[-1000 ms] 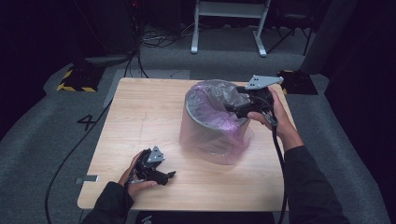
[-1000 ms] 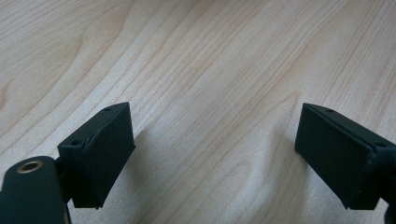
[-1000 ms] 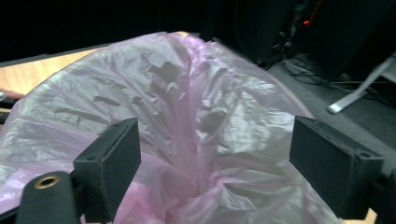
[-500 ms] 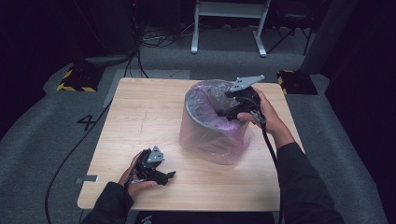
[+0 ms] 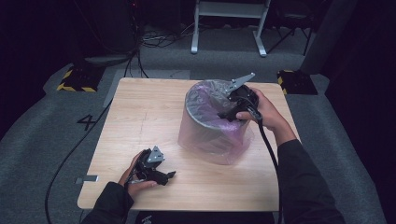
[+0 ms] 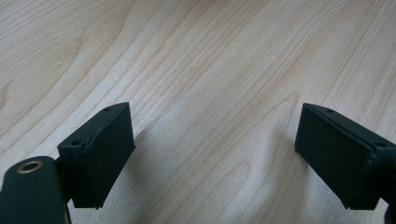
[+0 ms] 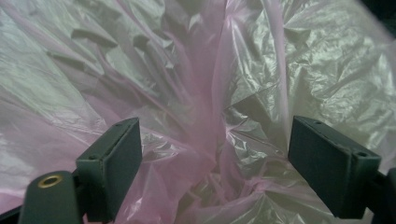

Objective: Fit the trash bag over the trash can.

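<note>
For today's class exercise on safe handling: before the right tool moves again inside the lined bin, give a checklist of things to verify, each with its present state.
1. Right tool is open: ok, jaws apart in the right gripper view.
2. Right tool reaches inside the bin: ok.
3. Pink bag lies between the jaws: ok, a fold runs between them, not yet pinched.
4. Bag covers the bin's rim all round: cannot tell.
5. Left tool is out of the way: ok, open, at the table near edge.
6. Bin stands upright: ok.

translucent pink bag [image 5: 212, 140]; pale wood-grain table [image 5: 140, 116]; black grippers' jaws; grey floor [image 5: 42, 135]
</note>
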Demonstrator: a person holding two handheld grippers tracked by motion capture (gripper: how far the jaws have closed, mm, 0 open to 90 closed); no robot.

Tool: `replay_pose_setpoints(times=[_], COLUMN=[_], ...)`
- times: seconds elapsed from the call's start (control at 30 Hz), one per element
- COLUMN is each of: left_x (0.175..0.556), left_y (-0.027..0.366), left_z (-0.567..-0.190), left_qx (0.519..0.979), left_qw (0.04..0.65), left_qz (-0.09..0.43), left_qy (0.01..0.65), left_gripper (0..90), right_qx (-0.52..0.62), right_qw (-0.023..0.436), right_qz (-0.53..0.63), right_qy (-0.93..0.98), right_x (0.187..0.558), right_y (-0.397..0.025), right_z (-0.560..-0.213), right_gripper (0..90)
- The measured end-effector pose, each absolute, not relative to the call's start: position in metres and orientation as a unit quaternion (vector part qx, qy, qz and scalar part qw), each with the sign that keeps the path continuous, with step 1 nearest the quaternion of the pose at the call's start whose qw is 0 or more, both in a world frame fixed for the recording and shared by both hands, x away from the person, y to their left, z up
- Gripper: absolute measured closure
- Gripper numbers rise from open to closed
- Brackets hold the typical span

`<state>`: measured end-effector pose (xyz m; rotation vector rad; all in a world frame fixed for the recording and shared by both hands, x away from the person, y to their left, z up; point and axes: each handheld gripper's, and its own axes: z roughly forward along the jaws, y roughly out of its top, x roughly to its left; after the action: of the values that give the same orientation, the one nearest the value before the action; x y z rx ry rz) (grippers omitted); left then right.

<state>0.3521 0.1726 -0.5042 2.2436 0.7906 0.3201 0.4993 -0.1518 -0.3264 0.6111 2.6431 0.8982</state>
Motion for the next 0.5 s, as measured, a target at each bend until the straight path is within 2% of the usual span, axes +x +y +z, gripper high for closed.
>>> replay_pose_setpoints(times=[0.5], left_x=[0.3521], left_y=[0.1726], left_z=[-0.5042], left_qx=[0.871], left_qw=[0.362], left_qz=[0.124], left_qy=[0.307], left_gripper=[11.3], right_qx=[0.209], right_qw=[0.117], right_qz=[0.267], right_qy=[0.934], right_x=[0.506], right_y=[-0.1449], right_z=[-0.3355], right_gripper=[17.3])
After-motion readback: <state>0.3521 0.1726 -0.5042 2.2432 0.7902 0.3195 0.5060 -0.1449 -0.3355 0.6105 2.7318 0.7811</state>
